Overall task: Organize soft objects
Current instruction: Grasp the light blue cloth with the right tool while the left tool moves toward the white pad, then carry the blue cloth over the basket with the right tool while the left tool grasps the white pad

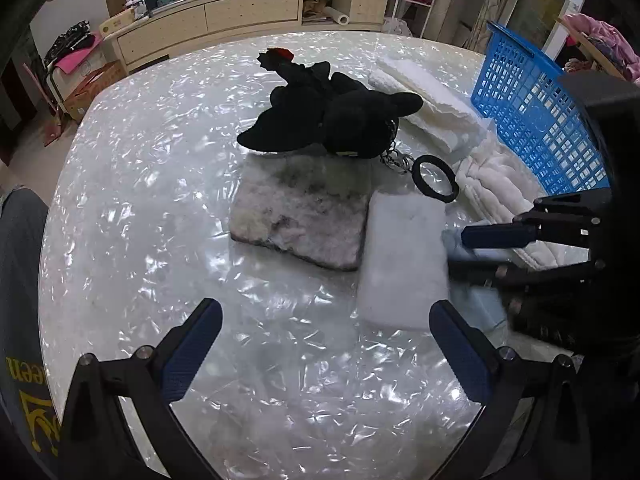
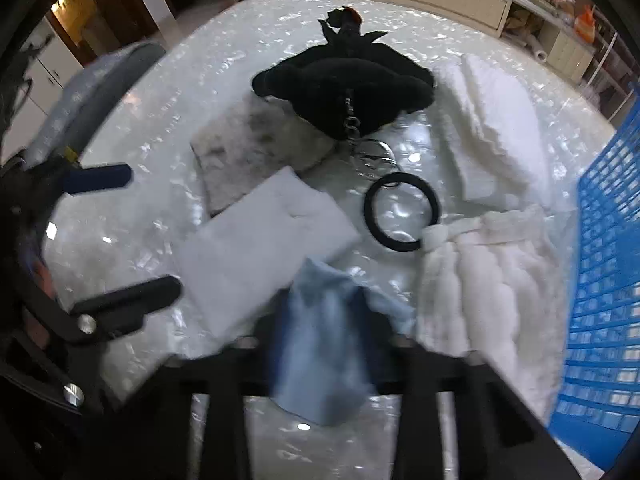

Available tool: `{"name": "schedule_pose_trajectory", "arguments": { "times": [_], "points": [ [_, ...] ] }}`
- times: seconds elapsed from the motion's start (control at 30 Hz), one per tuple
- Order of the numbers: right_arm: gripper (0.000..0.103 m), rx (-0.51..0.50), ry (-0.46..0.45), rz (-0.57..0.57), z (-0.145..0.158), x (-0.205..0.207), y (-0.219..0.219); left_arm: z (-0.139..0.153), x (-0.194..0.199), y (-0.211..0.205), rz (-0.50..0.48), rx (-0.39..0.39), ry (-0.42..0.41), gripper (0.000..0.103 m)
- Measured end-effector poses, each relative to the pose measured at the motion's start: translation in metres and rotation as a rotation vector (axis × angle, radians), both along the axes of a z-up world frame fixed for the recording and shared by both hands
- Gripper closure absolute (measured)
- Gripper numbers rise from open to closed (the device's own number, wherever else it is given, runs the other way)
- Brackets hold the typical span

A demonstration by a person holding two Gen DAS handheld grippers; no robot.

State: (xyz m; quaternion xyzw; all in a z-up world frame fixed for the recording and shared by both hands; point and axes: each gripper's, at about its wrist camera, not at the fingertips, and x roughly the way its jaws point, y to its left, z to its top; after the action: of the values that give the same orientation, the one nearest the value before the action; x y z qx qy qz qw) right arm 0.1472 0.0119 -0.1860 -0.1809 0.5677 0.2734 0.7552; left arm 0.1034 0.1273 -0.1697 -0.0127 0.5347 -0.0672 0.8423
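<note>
1. The right claw (image 2: 326, 320) is clamped on one pale blue cloth (image 2: 320, 344), which bunches between its two fingers low over the surface (image 1: 120, 184).
2. The left claw (image 1: 324, 344) stands open, nothing between its two blue-padded fingers (image 1: 192, 352); it hangs just above bare surface.
3. One white foam pad (image 1: 404, 264) lies just ahead of the left claw, to its right, and touches the blue cloth.
4. One grey mottled pad (image 1: 300, 216) lies beyond it, their edges touching.
5. One black plush toy (image 1: 340, 116) rests farther ahead, trailing one chain and one black ring (image 1: 434, 178).
6. Two white cloths lie right of the ring: one folded towel (image 2: 496, 128) farther off and one fluffy towel (image 2: 488, 280) just right of the right claw.
7. One blue basket (image 1: 536, 108) stands at the far right.
</note>
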Motion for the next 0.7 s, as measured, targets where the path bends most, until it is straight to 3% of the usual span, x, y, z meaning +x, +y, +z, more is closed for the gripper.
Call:
{"name": "schedule_pose_trajectory", "arguments": {
  "times": [0.2, 0.7],
  "points": [
    [0.095, 0.020, 0.010, 0.006, -0.002, -0.004, 0.004, -0.003, 0.003, 0.000, -0.008, 0.001, 0.009, 0.000],
    [0.097, 0.108, 0.020, -0.046, 0.041, -0.014, -0.035, -0.001, 0.006, -0.033, -0.121, 0.057, 0.006, 0.000]
  ]
}}
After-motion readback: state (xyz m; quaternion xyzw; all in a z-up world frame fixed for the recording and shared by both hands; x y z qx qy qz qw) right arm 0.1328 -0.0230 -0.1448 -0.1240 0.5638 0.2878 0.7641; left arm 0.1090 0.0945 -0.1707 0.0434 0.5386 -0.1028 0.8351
